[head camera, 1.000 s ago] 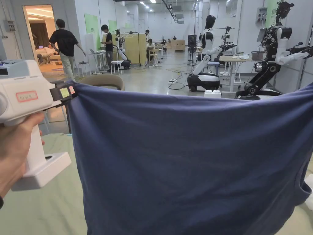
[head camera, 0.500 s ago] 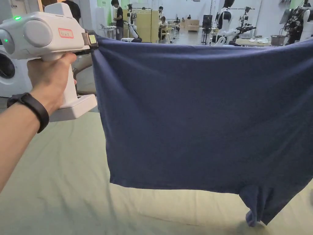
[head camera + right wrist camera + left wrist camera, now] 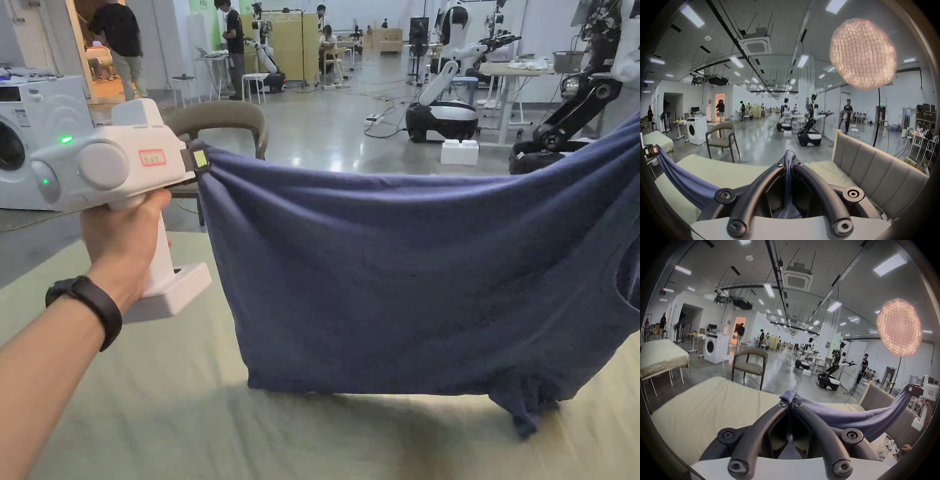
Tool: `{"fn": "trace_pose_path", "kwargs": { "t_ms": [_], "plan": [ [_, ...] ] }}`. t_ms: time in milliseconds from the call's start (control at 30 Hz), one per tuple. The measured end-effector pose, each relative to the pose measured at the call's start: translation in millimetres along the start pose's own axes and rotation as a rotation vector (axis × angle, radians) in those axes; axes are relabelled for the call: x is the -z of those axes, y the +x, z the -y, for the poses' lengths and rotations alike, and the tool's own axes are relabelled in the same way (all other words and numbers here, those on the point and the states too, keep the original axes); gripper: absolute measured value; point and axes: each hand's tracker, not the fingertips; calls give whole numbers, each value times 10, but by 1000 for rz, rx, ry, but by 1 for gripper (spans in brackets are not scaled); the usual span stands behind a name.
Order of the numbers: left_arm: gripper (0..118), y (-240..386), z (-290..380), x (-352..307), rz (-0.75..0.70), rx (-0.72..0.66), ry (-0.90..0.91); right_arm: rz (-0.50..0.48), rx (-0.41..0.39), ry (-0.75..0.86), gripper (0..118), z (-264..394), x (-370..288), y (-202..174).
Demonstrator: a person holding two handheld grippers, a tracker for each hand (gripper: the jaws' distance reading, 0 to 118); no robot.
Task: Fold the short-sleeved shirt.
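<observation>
Shirt [image 3: 406,281] dropped lower mid-frame, hem now touching bed [image 3: 125,406]; left gripper [image 3: 199,159] and right gripper [image 3: 790,160] both clamped on it, ready to lay flat.

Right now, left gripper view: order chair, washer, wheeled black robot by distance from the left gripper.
From the left gripper, shut on the shirt:
1. Chair, just past the bed, ahead-left.
2. Wheeled black robot, ahead-right, looks slightly farther.
3. Washer, far left.

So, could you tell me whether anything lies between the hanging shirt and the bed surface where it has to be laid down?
Nothing visible does. The shirt hangs between the left gripper and the right gripper, both clamped on it, and the pale green bed surface below looks bare.
</observation>
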Motion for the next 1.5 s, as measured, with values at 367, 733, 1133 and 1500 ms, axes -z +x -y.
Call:
{"fn": "trace_pose_path", "kwargs": {
  "t_ms": [367,733,1133,1500],
  "plan": [
    [0,-237,1271,-1243,61,-70,-56,-112,43,-85,1,1336,-1018,313],
    [0,-632,2759,-3025,21,-90,-166,-148,173,-238,1,3055,-2831,629],
    [33,-1060,3724,-3249,-9,-178,-409,-68,206,-568,71,4472,-3303,899],
    [90,-757,3119,-3716,-148,-2,-208,4,288,-375,72,3921,-3784,1108]
  ]
}}
